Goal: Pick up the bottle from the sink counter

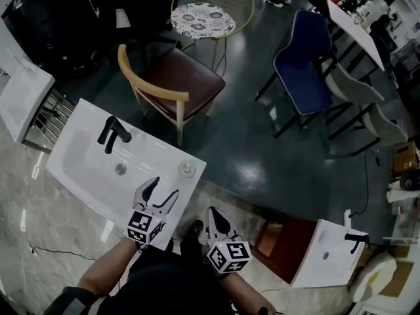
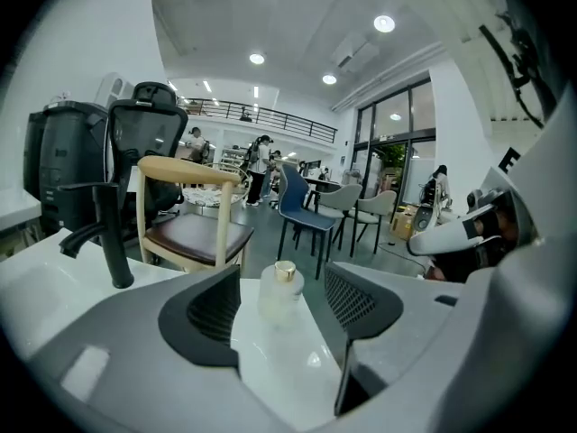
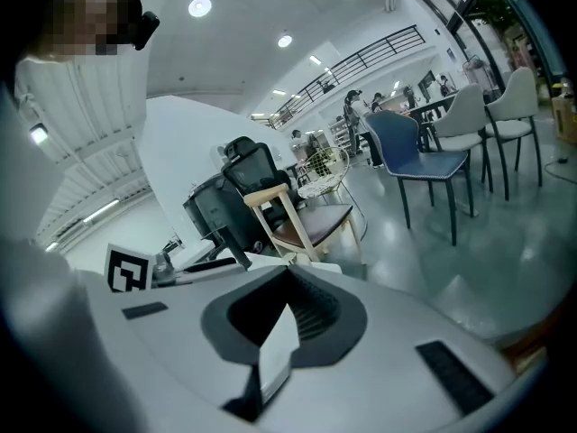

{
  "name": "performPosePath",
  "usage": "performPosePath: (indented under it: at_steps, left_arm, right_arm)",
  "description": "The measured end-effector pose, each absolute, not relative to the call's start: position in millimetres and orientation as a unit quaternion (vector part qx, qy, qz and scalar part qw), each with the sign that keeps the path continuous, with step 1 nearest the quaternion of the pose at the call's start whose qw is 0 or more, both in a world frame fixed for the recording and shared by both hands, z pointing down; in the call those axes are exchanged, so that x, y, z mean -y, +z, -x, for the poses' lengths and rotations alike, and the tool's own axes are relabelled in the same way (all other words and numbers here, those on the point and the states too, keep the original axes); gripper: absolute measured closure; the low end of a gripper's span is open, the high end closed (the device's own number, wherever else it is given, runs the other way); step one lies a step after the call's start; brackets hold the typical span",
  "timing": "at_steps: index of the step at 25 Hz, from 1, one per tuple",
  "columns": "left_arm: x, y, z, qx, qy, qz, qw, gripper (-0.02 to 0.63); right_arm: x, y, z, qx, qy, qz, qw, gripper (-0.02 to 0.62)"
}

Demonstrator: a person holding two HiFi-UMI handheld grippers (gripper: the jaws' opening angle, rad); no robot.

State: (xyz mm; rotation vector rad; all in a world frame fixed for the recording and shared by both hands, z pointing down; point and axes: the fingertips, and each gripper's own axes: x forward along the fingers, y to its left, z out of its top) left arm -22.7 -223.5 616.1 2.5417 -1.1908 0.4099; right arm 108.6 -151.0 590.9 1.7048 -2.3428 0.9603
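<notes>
A small clear bottle (image 1: pixel 188 169) with a gold cap stands upright near the right corner of the white sink counter (image 1: pixel 147 176). My left gripper (image 1: pixel 165 186) hovers over the counter's front edge just short of the bottle, open. In the left gripper view the bottle (image 2: pixel 281 289) stands ahead in the gap between the dark pads (image 2: pixel 209 314), touching neither. My right gripper (image 1: pixel 214 213) hangs to the right, off the counter, with its jaws together and nothing in them; in its own view the right gripper (image 3: pixel 287 303) is shut.
A black faucet (image 1: pixel 113 133) rises behind the basin. Beyond the counter stand a wooden chair (image 1: pixel 174 77), a round side table (image 1: pixel 202 20) and a blue chair (image 1: pixel 308 64). Other white sinks lie at the left (image 1: pixel 23 90) and lower right (image 1: pixel 328 251).
</notes>
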Motion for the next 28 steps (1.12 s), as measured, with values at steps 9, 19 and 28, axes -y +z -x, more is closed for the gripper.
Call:
performPosePath:
  at_steps: [9,19,28]
  left_arm:
    - [259,661,-6,0.36,0.179,-0.906,0.136,0.284]
    - [279,708,-40,0.336,0.222,-0.91,0.1,0.272]
    - [287,723,-58,0.333,0.214,-0.912,0.109,0.264]
  right_arm:
    - [146,606,-117,0.732,0.325,-0.597,0.047,0.588]
    - [139,618,-133,0.705,0.338,-0.622,0.044,0.588]
    - [134,623,-138,0.697,0.345,-0.627,0.045,0.588]
